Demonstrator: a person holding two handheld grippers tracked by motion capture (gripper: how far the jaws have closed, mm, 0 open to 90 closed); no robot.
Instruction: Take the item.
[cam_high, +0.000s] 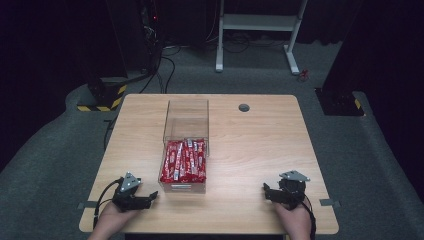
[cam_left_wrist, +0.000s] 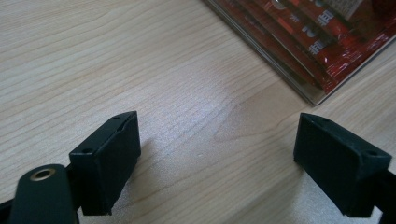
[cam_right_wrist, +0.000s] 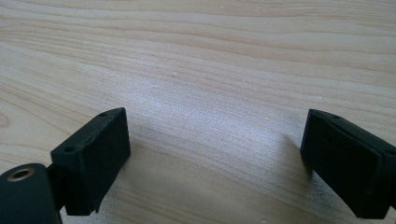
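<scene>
Resting both grippers on table (cam_high: 260, 150), near edge
Left gripper (cam_high: 148, 199) and right gripper (cam_high: 268, 192) sat released, empty, flanking clear box (cam_high: 186, 120) of red packets (cam_high: 184, 161)

The high view looks forward and down from above the near edge of the table (cam_high: 250, 145), far enough to take in the whole top, the floor and a white frame (cam_high: 257, 22) behind. The left gripper view sits low and close over the wood, facing along its jaws toward the near corner of the clear box (cam_left_wrist: 308, 91), which the high view also shows (cam_high: 185, 150). The right gripper view rides equally low and close, facing bare table (cam_right_wrist: 210, 70) between its jaws.
</scene>
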